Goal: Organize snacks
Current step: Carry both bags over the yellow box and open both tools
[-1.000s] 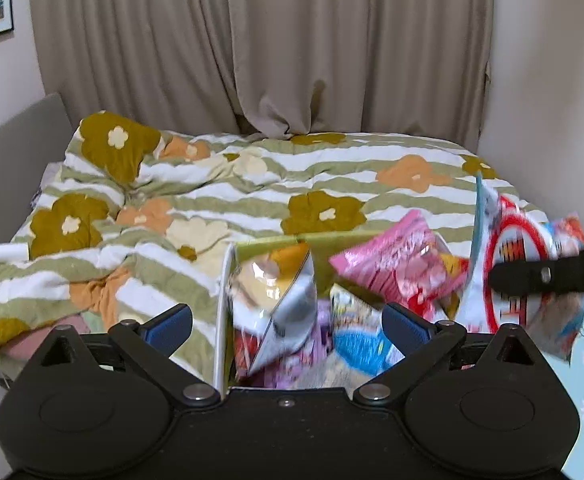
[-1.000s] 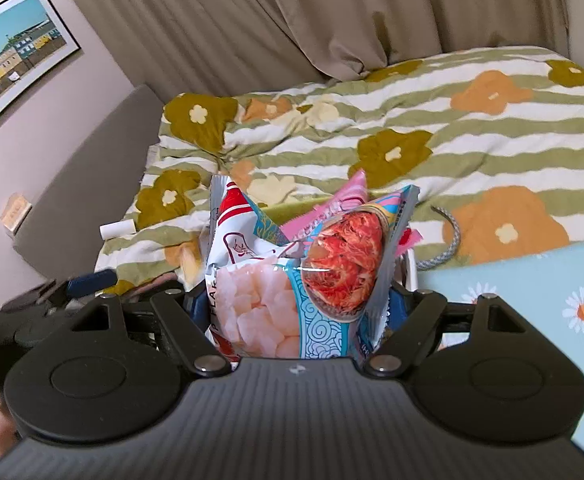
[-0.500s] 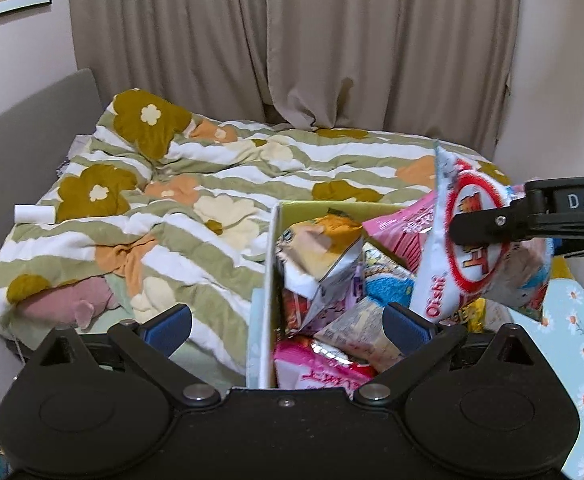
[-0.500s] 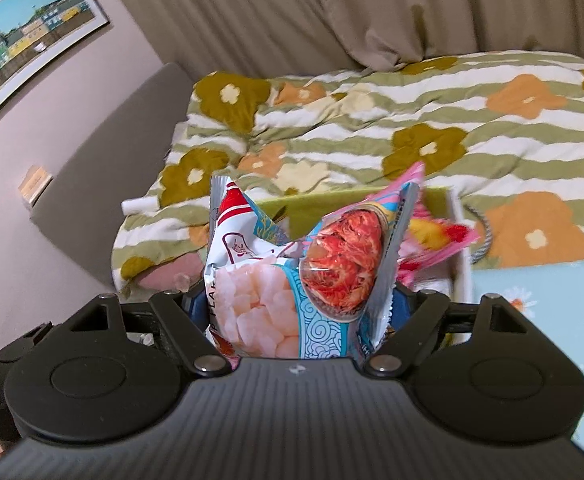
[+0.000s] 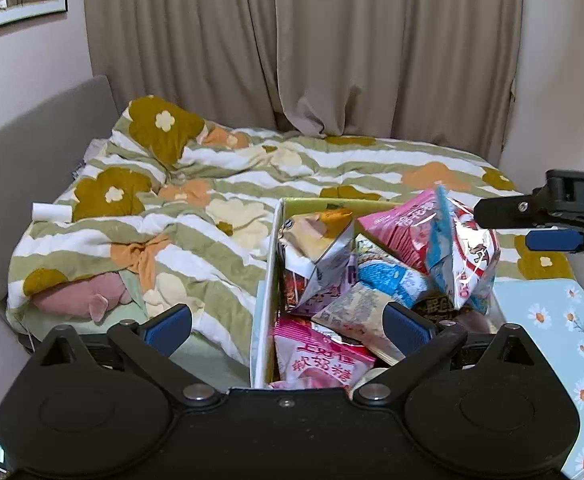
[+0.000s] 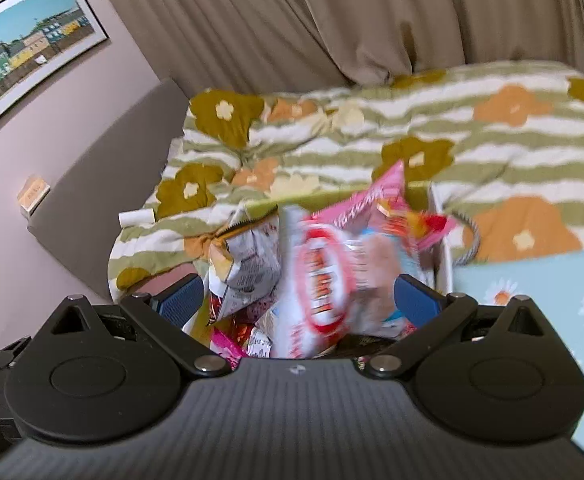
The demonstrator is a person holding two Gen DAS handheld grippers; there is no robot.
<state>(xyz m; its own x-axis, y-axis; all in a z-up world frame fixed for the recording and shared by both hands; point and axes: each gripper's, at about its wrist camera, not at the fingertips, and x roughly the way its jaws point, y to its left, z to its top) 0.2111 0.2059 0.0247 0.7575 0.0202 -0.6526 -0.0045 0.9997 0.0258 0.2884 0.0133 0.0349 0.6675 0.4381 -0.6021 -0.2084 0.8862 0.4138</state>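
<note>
A white box (image 5: 266,276) full of snack bags sits on the bed. A shrimp-cracker bag (image 5: 466,256) with a red ring logo drops into its right side. It appears blurred in the right wrist view (image 6: 332,276), loose between the wide-open fingers of my right gripper (image 6: 298,300). The right gripper also shows in the left wrist view (image 5: 532,224), just above the box's right edge. My left gripper (image 5: 288,326) is open and empty, at the box's near end over a pink bag (image 5: 320,360). A silver bag (image 5: 312,256) and another pink bag (image 5: 404,228) stand in the box.
A striped floral quilt (image 5: 220,200) covers the bed. A light blue daisy-print surface (image 5: 548,320) lies right of the box. A grey headboard (image 5: 32,140) is on the left, with curtains (image 5: 292,48) behind. A white roll (image 5: 50,212) lies on the quilt's left edge.
My right gripper has opened and let go of the shrimp-cracker bag, which falls into the box. Both views have moved closer over the box.
</note>
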